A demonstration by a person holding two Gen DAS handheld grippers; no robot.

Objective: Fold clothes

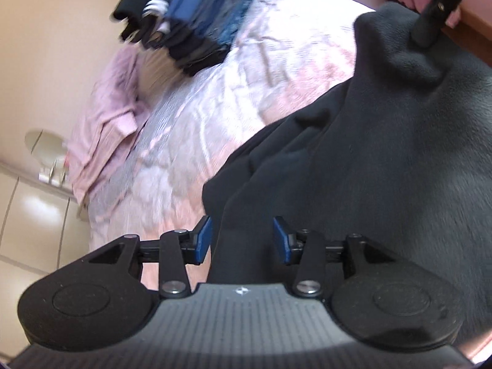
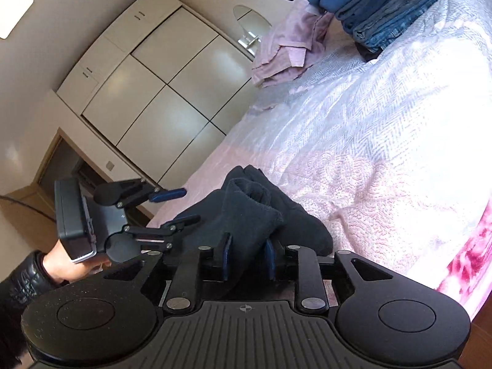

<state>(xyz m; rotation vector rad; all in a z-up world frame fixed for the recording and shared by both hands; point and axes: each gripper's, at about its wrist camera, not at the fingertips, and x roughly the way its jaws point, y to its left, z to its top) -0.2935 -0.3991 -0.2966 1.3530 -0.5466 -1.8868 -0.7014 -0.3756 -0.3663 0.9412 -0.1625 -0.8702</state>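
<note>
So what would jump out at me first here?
A dark fleece garment bunched at the near edge of the pink bedspread, with the right hand-held gripper around one fold and the left hand-held gripper open beside it. Farther back, a stack of folded jeans.

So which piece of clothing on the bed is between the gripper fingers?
The black fleece garment, lying apart from the folded stack and the pink shirt at the bed's far end.

folded stack (image 1: 196,21) blurred, top cut off
</note>
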